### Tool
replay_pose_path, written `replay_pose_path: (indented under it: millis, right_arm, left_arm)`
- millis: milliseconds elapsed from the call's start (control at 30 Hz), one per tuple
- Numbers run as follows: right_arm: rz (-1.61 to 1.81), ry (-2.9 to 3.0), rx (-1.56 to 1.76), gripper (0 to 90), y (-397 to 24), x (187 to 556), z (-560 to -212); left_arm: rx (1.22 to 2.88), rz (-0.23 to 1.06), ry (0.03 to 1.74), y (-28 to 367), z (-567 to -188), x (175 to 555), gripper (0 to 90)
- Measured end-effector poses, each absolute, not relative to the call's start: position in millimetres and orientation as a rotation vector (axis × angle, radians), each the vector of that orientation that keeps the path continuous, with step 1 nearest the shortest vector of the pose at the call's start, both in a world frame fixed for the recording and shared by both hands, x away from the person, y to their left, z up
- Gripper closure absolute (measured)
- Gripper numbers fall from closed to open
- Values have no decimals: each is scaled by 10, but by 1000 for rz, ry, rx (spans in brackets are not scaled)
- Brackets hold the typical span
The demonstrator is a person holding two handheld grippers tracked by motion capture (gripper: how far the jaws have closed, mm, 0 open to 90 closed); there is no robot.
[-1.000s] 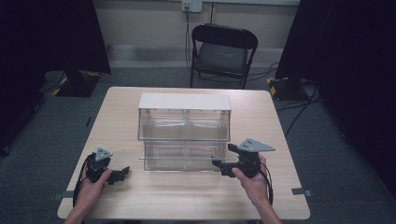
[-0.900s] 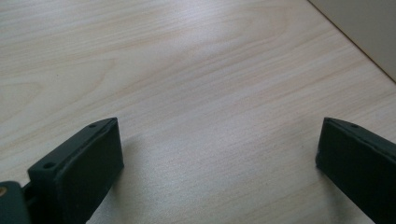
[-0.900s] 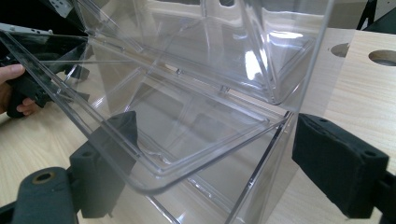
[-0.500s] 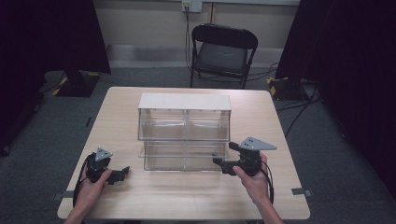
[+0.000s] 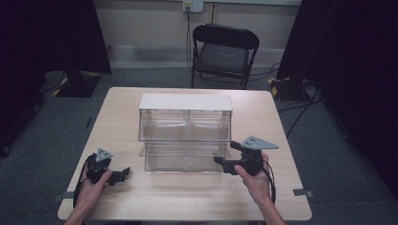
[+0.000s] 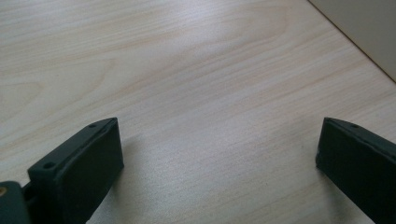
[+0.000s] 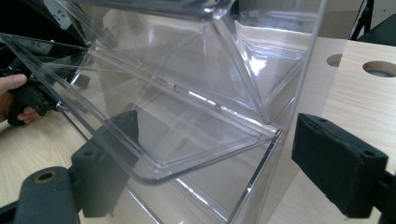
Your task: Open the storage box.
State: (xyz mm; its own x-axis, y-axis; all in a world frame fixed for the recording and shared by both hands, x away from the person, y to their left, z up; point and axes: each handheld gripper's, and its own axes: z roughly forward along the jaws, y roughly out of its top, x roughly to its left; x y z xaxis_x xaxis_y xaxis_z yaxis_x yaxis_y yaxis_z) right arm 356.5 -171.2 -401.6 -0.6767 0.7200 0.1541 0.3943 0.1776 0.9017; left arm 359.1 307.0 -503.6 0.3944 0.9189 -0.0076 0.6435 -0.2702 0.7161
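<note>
- Two tiers make up the clear bin unit (image 5: 185, 133), seen from the high view at the middle of the counter (image 5: 281, 187), with a white top and a lower drawer tipped out toward the person.
- Same view: the right gripper (image 5: 224, 165) sits at the unit's lower right corner, its jaws reaching the end of the tipped drawer; the left gripper (image 5: 123, 174) rests on the counter, off the unit's lower left corner and apart from it.
- Left gripper view: the jaws are spread wide over bare wood, with nothing between them; the left gripper (image 6: 219, 154) is idle.
- Right gripper view: the right gripper (image 7: 205, 158) has its jaws spread, one seen through the clear plastic behind the drawer front (image 7: 154, 135), the other out past the unit's corner post. I cannot tell whether either pad touches yet. The far hand (image 7: 14, 95) shows through the walls.
- Handling, as I judge it: the unit is thin, stiff, glossy plastic, likely light and empty, so it may slide on the counter or tip if the drawer is pushed hard.
- The smooth walls will be slippery under the pads, and the thin lip could crack if squeezed hard.
- Best hold: the rounded front lip of the drawer near its end, pinched gently across the thickness, while the left gripper steadies the unit's other side.
</note>
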Motion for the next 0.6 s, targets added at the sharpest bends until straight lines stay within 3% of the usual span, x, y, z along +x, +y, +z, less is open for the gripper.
replay_pose_path:
  millis: [600]
  right_arm:
    - [1535, 2148, 1056, 144, -1705, 3591, -3954]
  left_arm:
    - [2016, 551, 1332, 3071, -5035, 3591, 1]
